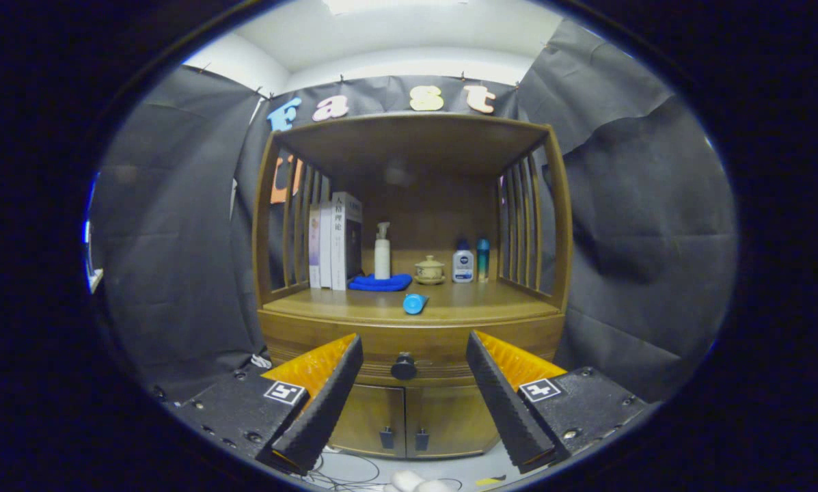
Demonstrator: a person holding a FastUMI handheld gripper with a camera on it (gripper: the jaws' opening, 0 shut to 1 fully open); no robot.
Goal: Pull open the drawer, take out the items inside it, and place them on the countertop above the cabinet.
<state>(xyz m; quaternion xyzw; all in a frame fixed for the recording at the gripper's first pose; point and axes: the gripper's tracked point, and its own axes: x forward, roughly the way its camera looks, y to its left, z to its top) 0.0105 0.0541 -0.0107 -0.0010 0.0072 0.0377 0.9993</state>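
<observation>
A wooden cabinet stands ahead of me, its drawer [412,345] shut and flush with the front. The drawer's dark round knob [404,367] sits in line with the gap between my fingers, some way beyond them. My gripper [412,451] is open, fingers spread wide with nothing between them. On the countertop [354,307] above the drawer lies a small blue cup-like item [415,303] on its side near the front edge. What is inside the drawer is hidden.
At the back of the countertop stand several books [333,240], a white pump bottle [382,251] on a folded blue cloth [381,282], a small lidded pot [429,269] and two bottles [471,262]. Two lower doors [405,425] sit below the drawer. Cables [350,471] lie on the floor.
</observation>
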